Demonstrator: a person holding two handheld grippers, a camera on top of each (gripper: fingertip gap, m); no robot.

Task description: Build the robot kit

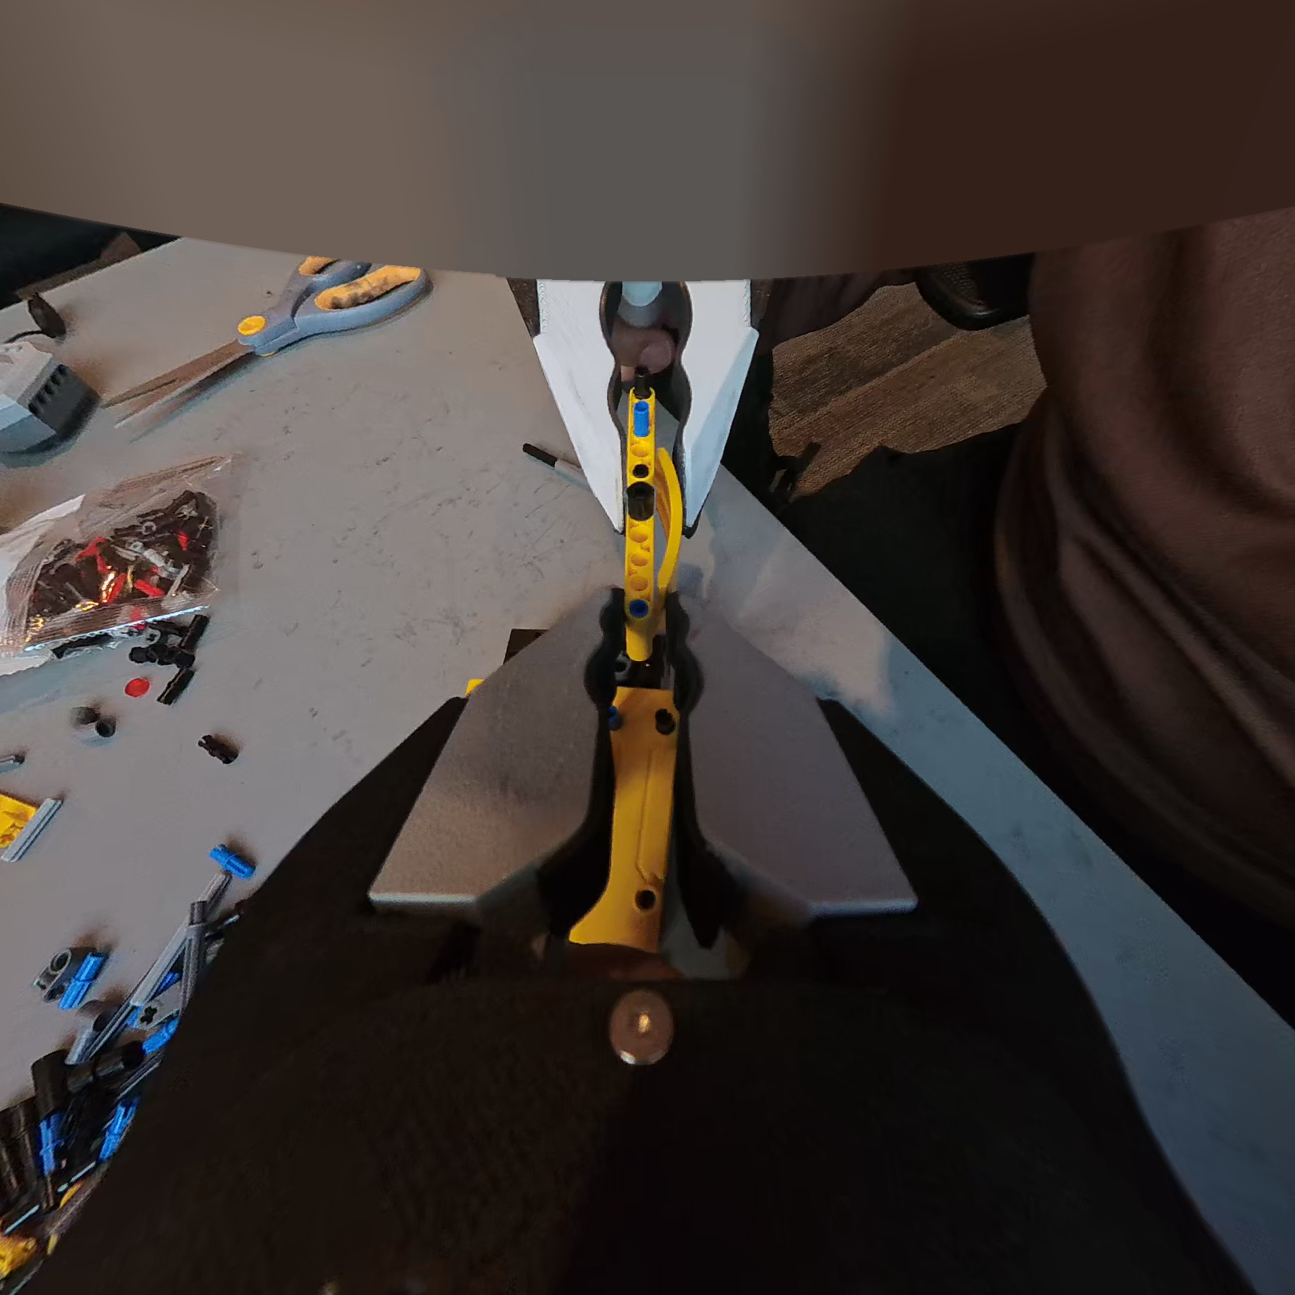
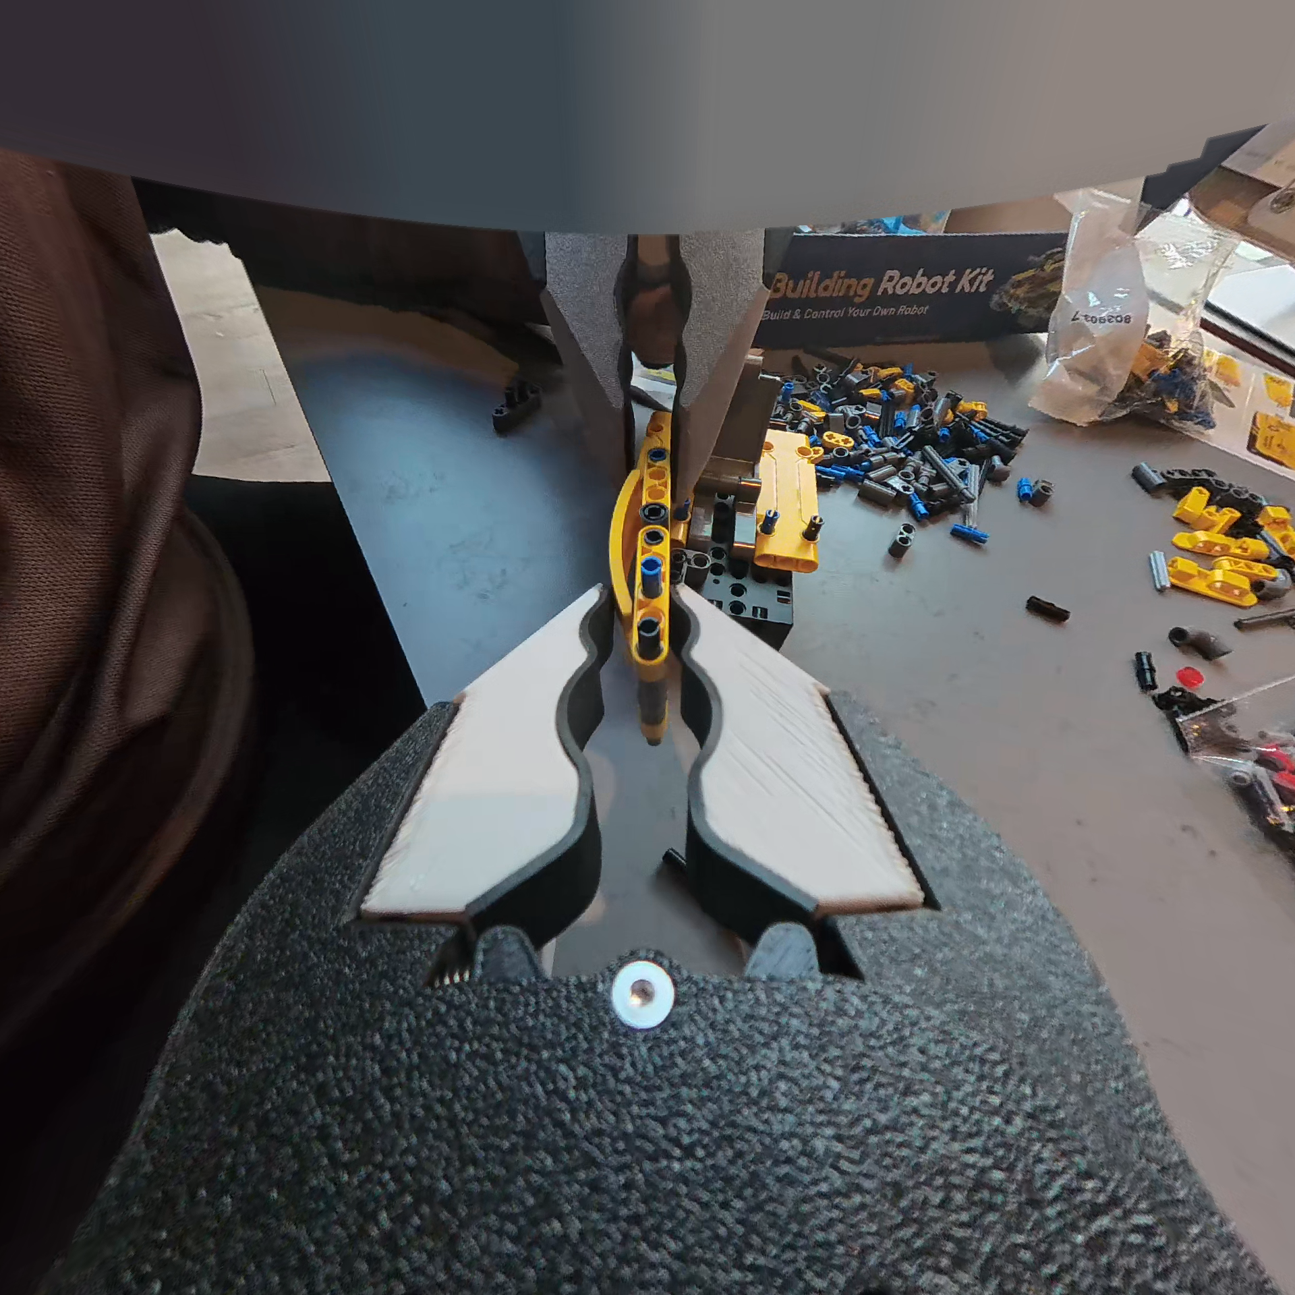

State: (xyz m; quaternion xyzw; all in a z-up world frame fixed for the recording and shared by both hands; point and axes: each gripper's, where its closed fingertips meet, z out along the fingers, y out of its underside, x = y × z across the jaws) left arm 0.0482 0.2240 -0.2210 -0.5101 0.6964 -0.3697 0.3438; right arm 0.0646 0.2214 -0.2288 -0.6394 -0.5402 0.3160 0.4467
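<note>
- The yellow holed beam (image 1: pixel 639 539), studded with blue and black pins, spans the gap between the two grippers above the table edge (image 1: pixel 911 673).
- The left gripper (image 1: pixel 639 617) is clamped on one end of it, above a yellow panel assembly (image 1: pixel 641 806).
- The right gripper (image 2: pixel 641 603) pinches the other end.
- Loose parts pile (image 2: pixel 911 434), scissors (image 1: pixel 294 322) and a bagged set of pieces (image 1: pixel 119 553) lie well apart.

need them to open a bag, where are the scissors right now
In the left wrist view, the scissors lie at the table's far left, beyond the clear bag of parts.
</note>
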